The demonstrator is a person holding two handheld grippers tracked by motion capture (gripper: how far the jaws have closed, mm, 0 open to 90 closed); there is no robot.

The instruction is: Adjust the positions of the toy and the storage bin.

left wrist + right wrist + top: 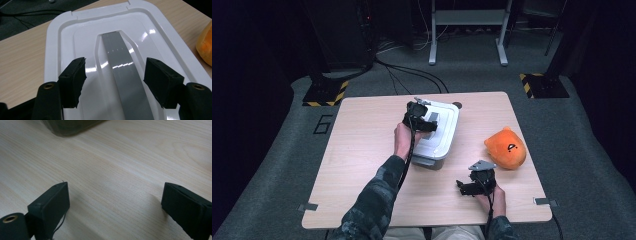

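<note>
So we've got the left gripper (115,82) open astride the grey handle (122,70) of the lid (62,37), not yet gripped, right gripper (115,202) open beside the box (439,150), plush (506,147) still outside.

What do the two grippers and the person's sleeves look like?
Both the left gripper and the right gripper are black, each with two square black pads. A black cable trails from each. The right one carries a grey three-cornered plate. The sleeves are dark with a camouflage pattern.
</note>
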